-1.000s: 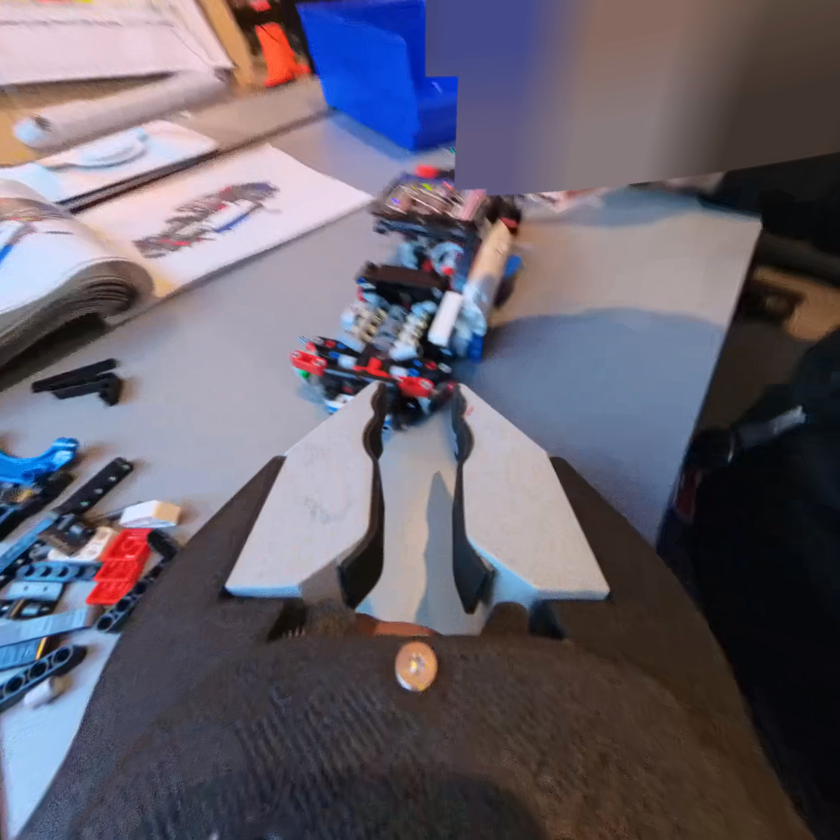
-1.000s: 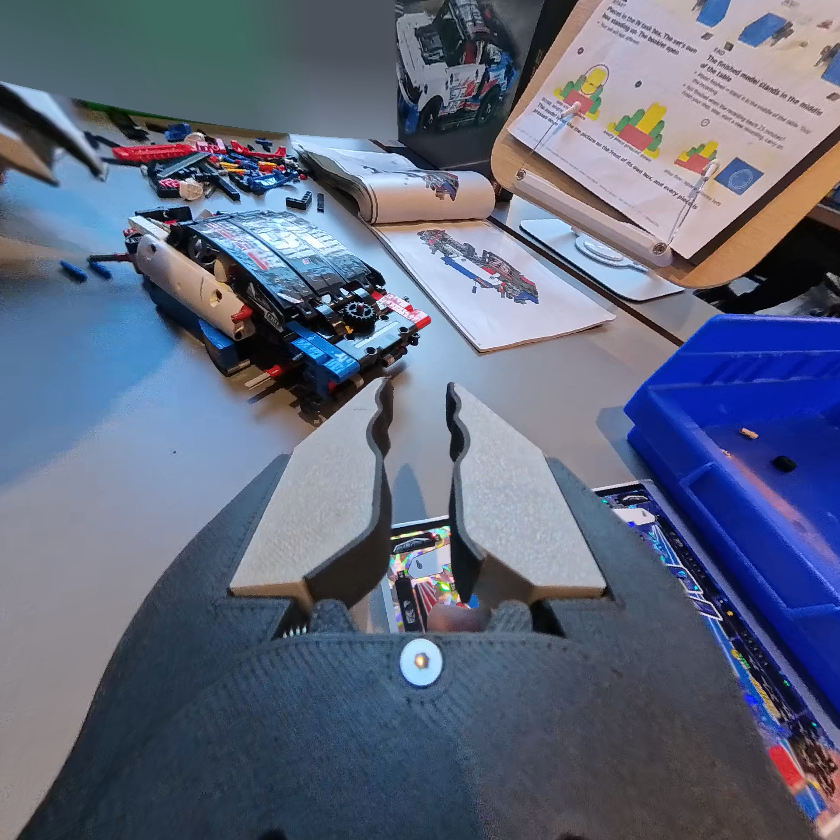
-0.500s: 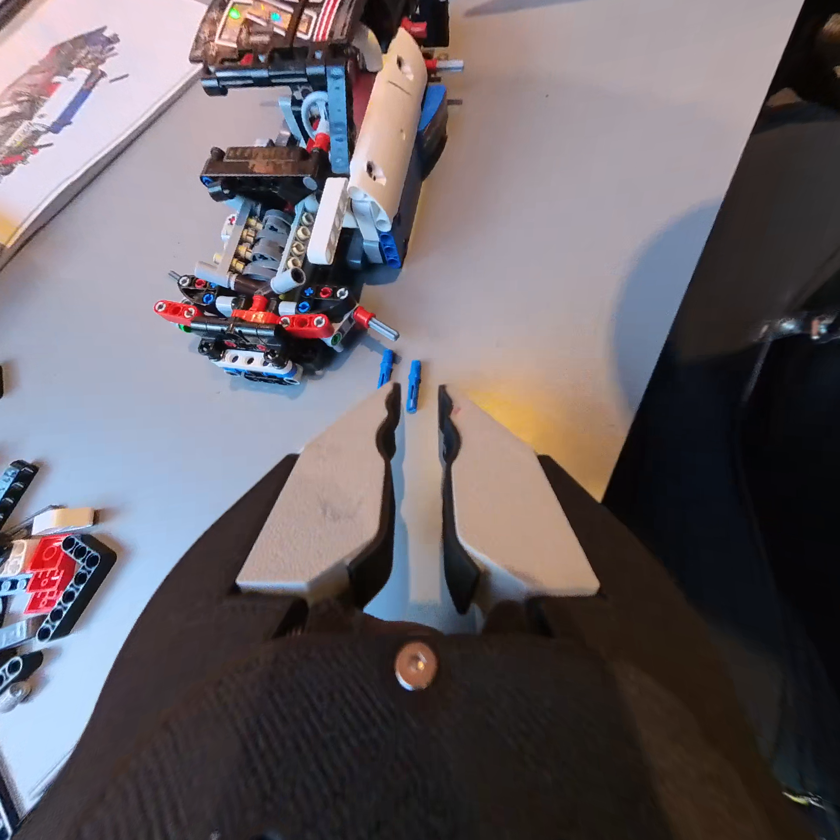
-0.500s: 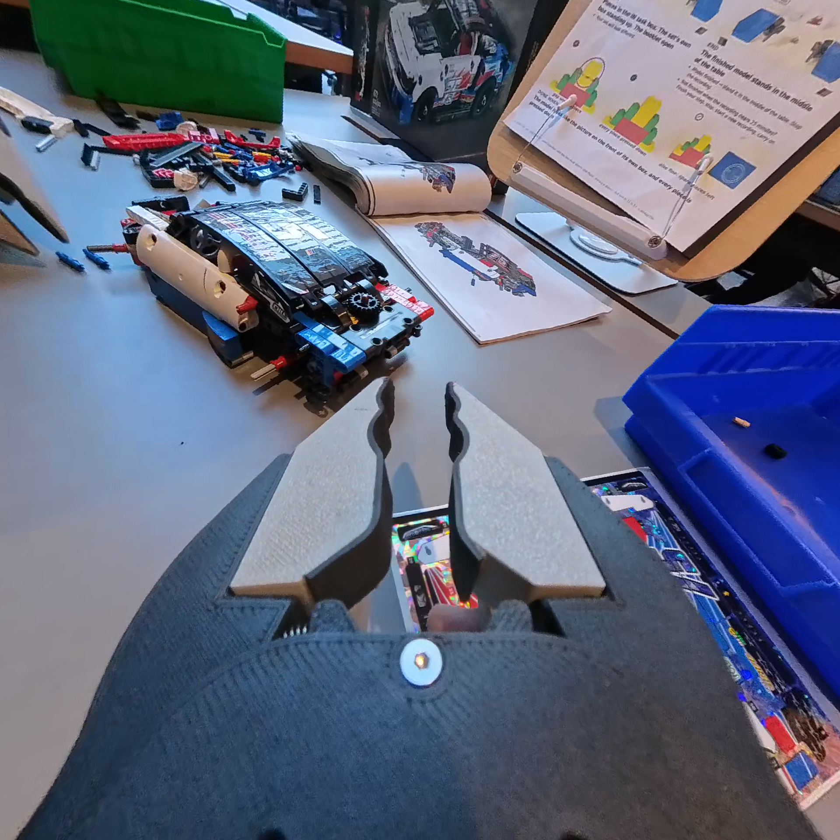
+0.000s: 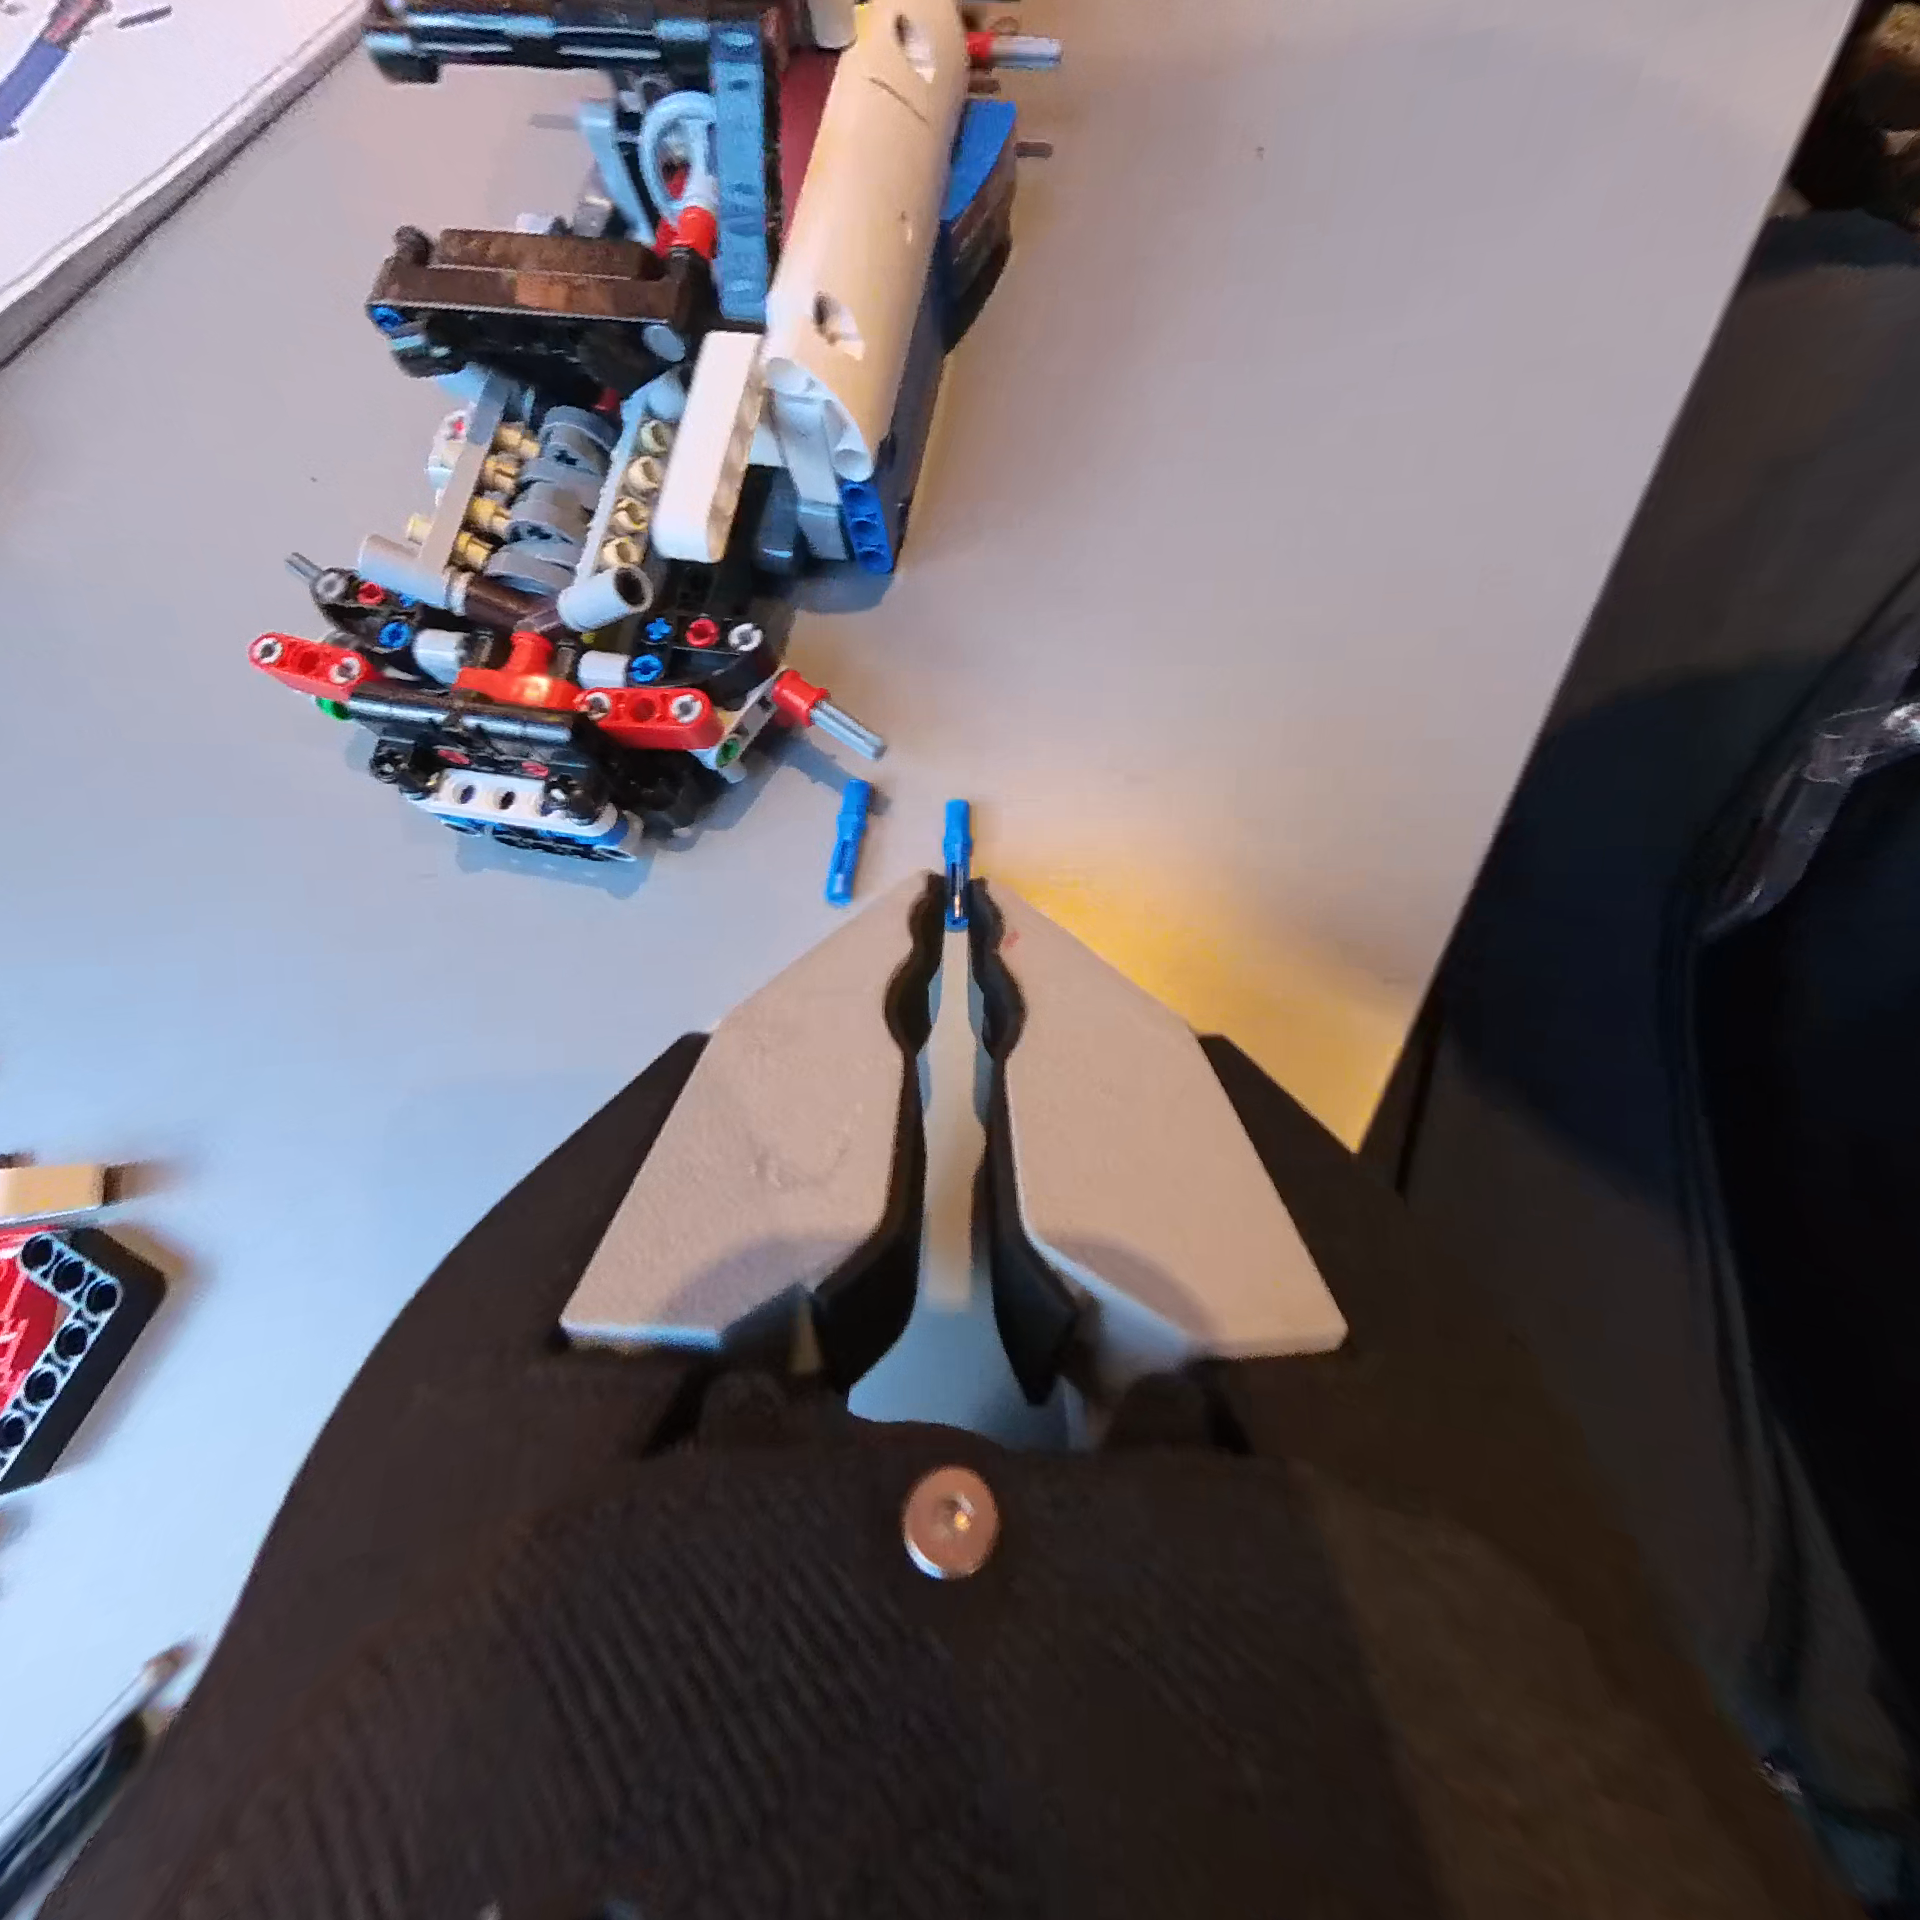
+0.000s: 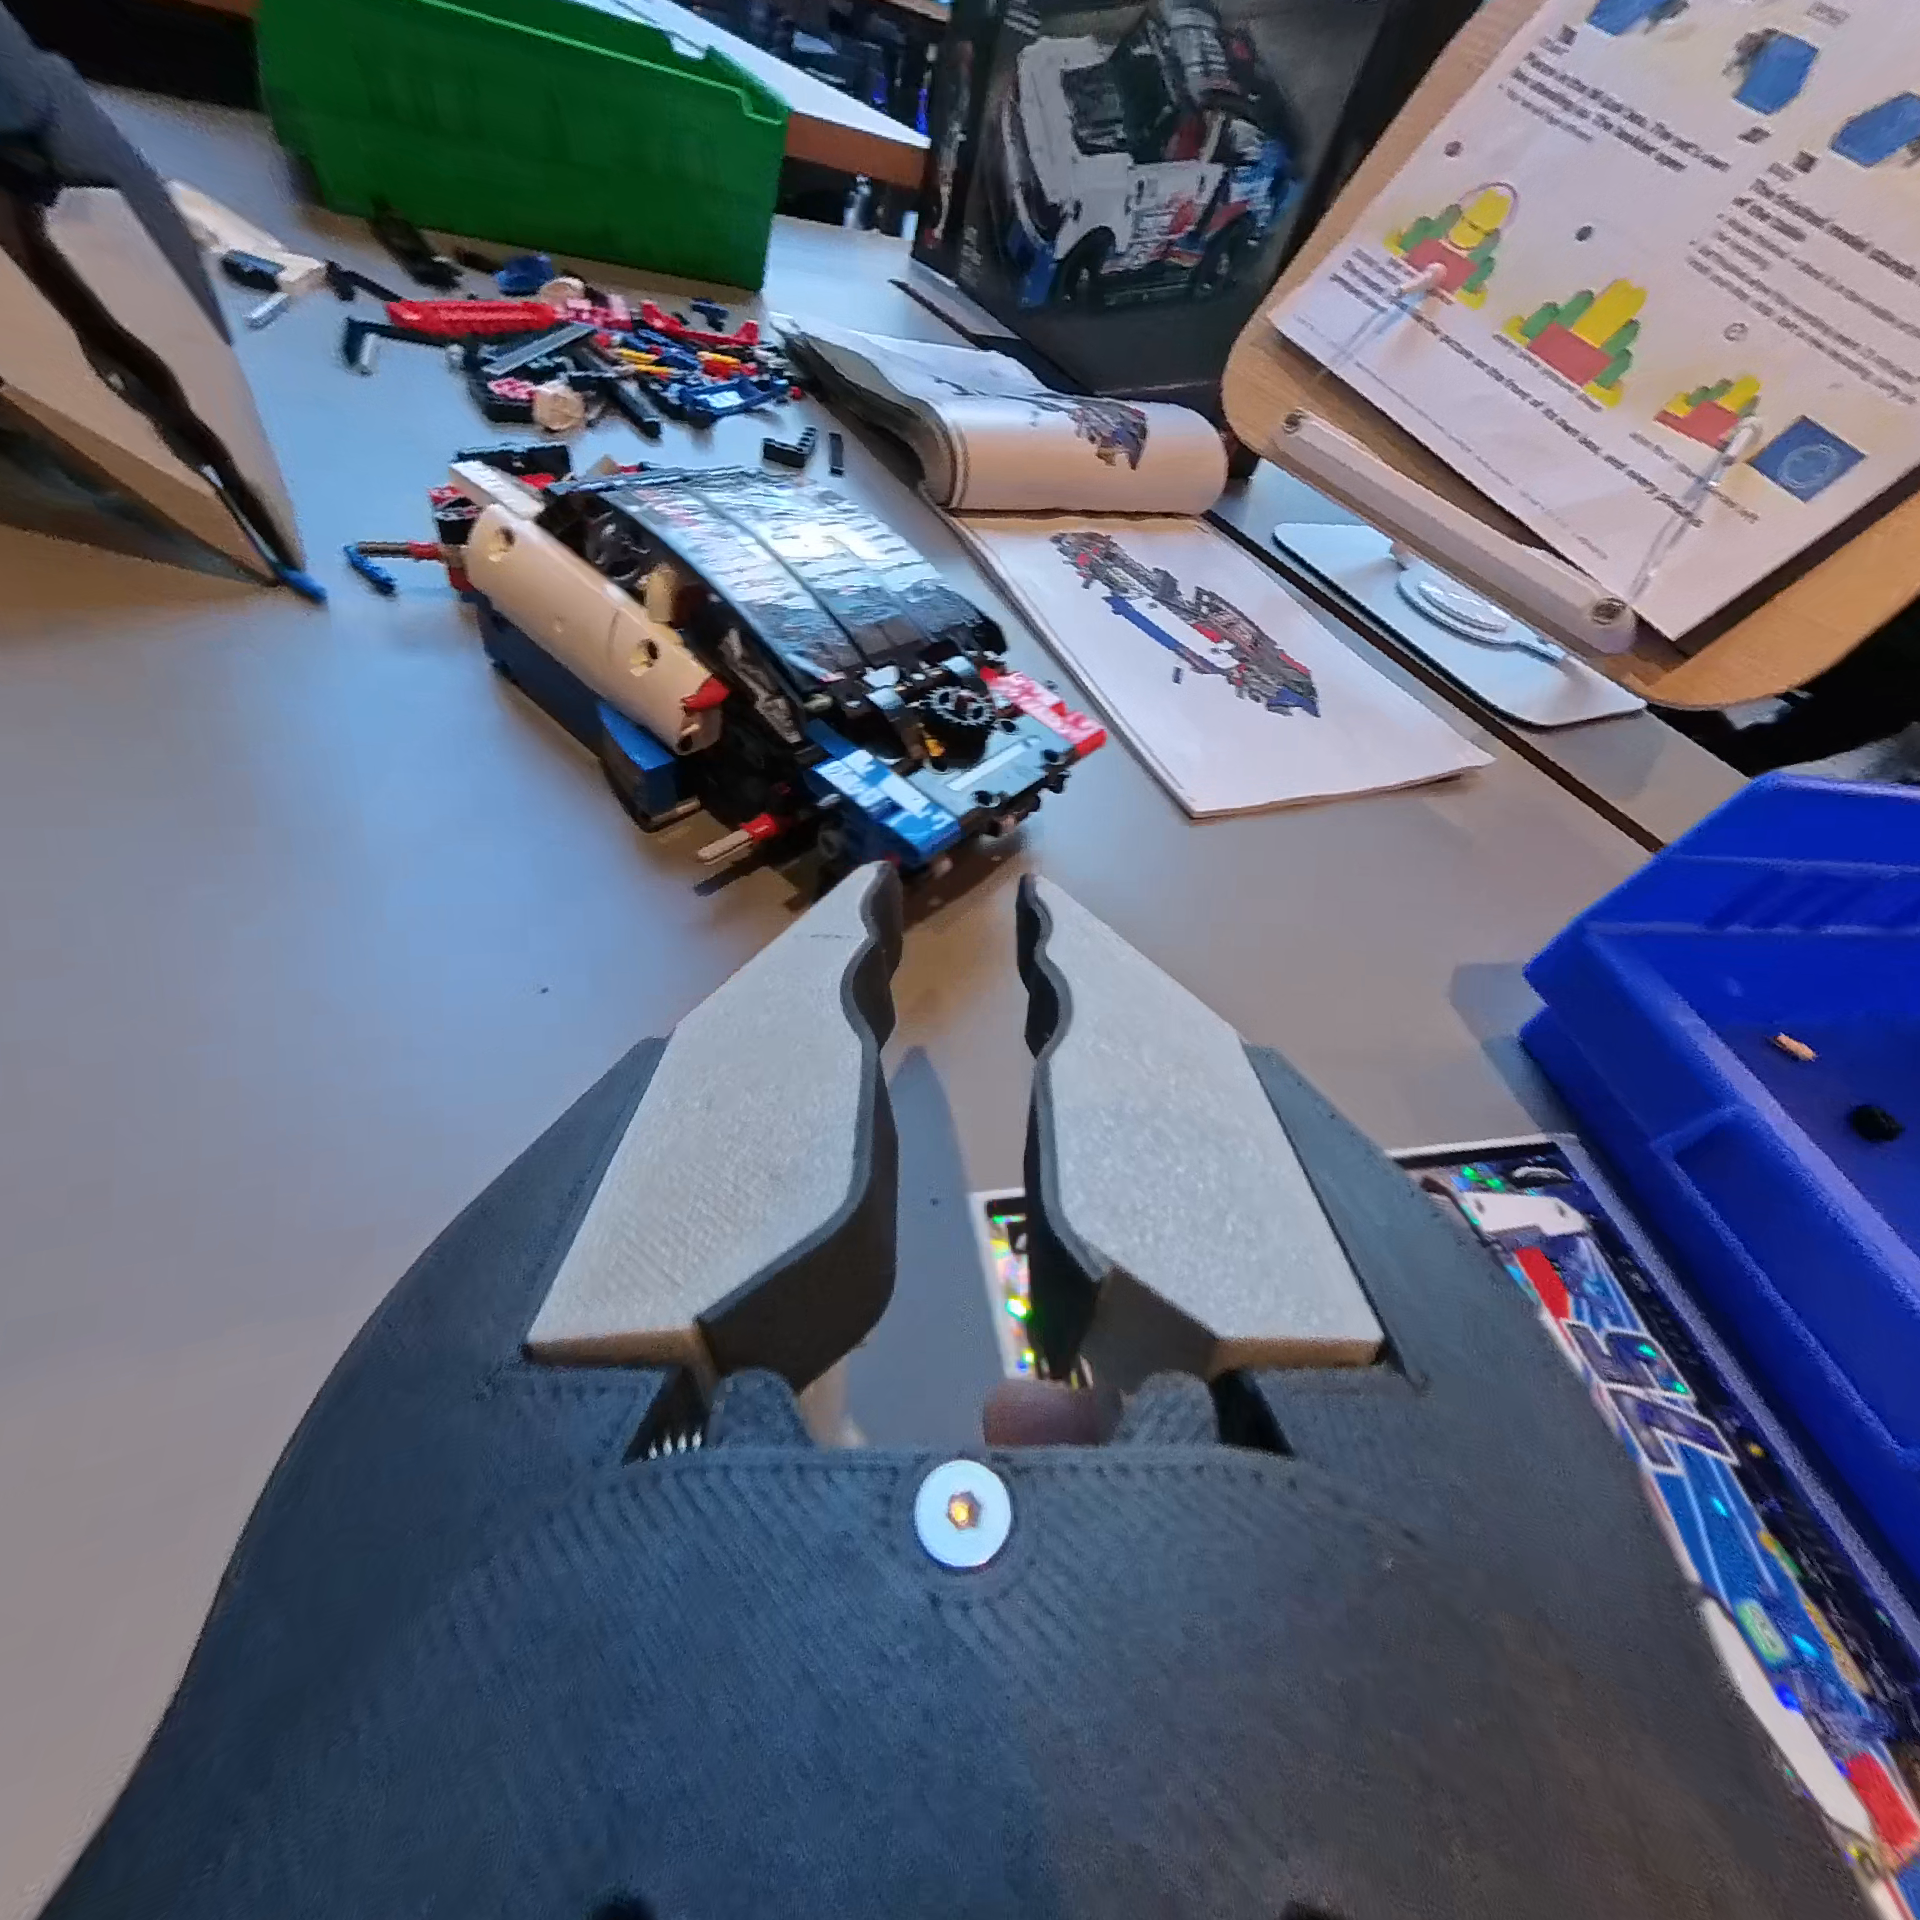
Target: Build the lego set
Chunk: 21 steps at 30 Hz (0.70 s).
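Observation:
The part-built lego car (image 5: pixel 644 468) lies on the grey table (image 5: pixel 1247 520), its black roof panels showing in the right wrist view (image 6: pixel 748 644). Two small blue pins lie by its near end. My left gripper (image 5: pixel 954 899) is shut on the right blue pin (image 5: pixel 954 836), which sticks out past the tips at table level. The other blue pin (image 5: pixel 849 840) lies loose just left of it. My right gripper (image 6: pixel 956 904) is open and empty, just short of the car's other end. The left gripper also shows in the right wrist view (image 6: pixel 156 416).
Loose pieces (image 6: pixel 603 353) lie beyond the car, with more at the left (image 5: pixel 52 1340). An open instruction booklet (image 6: pixel 1195 623), a green bin (image 6: pixel 520 125), a blue bin (image 6: pixel 1766 1039), a set box (image 6: pixel 1122 156), a propped sheet (image 6: pixel 1610 260) and a sticker sheet (image 6: pixel 1662 1455) surround it. The table edge (image 5: pixel 1507 831) is close on the right. The tips of one gripper are about 25 cm away from the tips of the other.
My left gripper has swung down from the car's end to the right blue pin and narrowed its jaws onto it. My right gripper has stayed open and hardly moved.

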Motion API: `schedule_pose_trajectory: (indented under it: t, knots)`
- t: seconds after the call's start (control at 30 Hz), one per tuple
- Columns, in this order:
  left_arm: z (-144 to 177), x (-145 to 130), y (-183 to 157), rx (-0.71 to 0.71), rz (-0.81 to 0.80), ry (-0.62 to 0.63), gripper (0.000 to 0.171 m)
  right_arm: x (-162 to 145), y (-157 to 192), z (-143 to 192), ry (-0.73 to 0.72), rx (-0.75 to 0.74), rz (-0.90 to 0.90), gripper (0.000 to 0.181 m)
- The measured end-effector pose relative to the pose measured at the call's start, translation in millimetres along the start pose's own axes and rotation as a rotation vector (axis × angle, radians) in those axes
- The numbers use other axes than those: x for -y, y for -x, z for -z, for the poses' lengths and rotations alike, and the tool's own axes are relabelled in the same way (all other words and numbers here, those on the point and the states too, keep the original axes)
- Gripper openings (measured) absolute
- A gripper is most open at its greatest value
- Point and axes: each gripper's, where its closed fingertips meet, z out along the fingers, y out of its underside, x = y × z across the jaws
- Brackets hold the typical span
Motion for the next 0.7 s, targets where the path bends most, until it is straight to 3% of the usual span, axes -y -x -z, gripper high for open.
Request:
schedule_pose_trajectory:
  t: [0.2,0.5,0.7]
  knots:
    - [-3.8,6.4,-22.4,0.006,-0.126,-0.012,0.001,-6.3,23.5,-10.3,0.059,0.042,0.088,0.026]
    - [-10.4,14.9,-24.9,0.125,-0.32,-0.033,0.001,0.0,32.4,-13.2,0.029,0.072,0.098,0.03]
    - [-15.9,35.1,-19.6,0.274,-0.502,-0.117,0.002,33.1,93.2,-30.8,-0.081,0.27,0.061,0.031]
